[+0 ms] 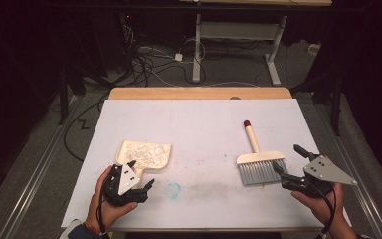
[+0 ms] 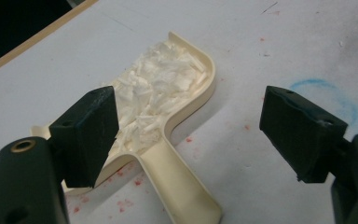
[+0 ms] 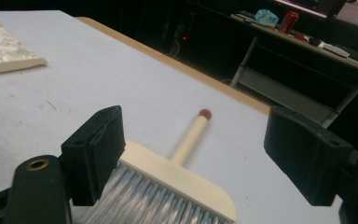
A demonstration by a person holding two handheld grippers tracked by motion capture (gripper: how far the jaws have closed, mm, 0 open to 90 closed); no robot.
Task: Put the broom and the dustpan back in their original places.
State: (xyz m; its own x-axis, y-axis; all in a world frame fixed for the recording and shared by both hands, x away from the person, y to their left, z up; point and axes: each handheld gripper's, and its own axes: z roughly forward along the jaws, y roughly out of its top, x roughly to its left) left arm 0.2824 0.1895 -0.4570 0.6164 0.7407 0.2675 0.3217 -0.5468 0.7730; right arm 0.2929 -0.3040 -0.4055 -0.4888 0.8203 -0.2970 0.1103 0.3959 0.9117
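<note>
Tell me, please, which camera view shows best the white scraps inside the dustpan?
The left gripper view: the white scraps lie close under the camera, heaped in the dustpan, and single pieces can be told apart. The high view shows them small, as a pale patch. The right gripper view catches them far off and blurred.

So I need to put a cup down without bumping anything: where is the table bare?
The far half of the table, beyond the dustpan and brush, is bare, as is the middle strip between them, apart from a blue chalk ring. It is crowded at the near corners, where the left tongs and right tongs hover open.
</note>
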